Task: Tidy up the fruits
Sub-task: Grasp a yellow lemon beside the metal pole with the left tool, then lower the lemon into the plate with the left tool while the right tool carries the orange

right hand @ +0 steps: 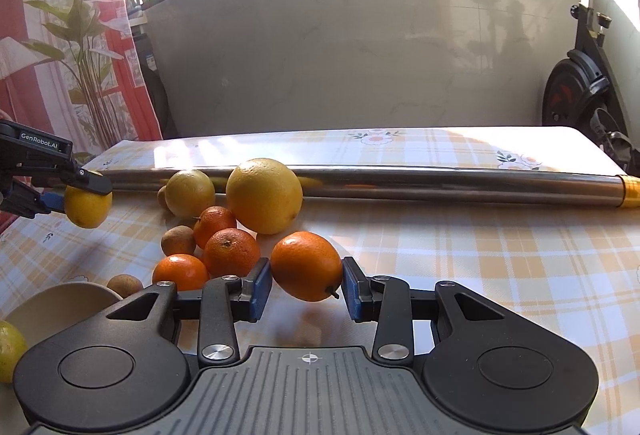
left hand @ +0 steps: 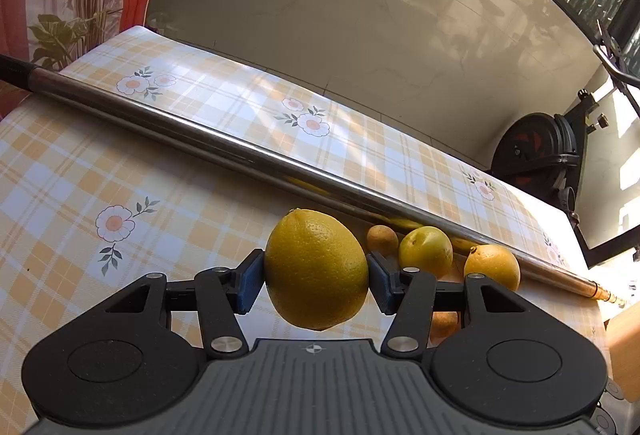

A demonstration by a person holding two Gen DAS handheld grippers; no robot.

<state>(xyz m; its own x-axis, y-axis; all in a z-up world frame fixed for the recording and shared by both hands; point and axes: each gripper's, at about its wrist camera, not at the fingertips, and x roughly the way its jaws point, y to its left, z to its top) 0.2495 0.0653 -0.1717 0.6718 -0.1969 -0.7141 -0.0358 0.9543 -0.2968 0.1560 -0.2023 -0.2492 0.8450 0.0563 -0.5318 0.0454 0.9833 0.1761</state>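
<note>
The left gripper [left hand: 316,277] has its blue, ribbed pads pinched against both sides of a lemon [left hand: 316,269]: an oval fruit with dimpled, matte yellow peel and a small nub at its top end, held clear of the cloth [left hand: 60,175]. The right gripper [right hand: 307,285] is clamped the same way on an orange [right hand: 307,265], which is smooth, glossy and slightly egg-shaped, with a short dark stem stub low on its right side; it too hangs above the table (a soft shadow lies beneath it).

Just left of the right gripper sits a pale, matte bowl [right hand: 60,301] with a yellow-green fruit at the picture's edge beside it. Beyond lies a loose pile: three small mandarins [right hand: 231,251] with pitted skin, touching one another, and brownish, rough-skinned round fruits [right hand: 178,240] around them. Behind these rest a large, pale yellow grapefruit [right hand: 264,195] and a smaller yellow citrus [right hand: 190,193].

The cloth is a shiny vinyl with orange-and-white plaid and printed flowers. Farther back, a polished steel tube [right hand: 400,181] with a gold tip lies across the table, mirroring the fruit. Behind stands a pale marbled wall panel.
</note>
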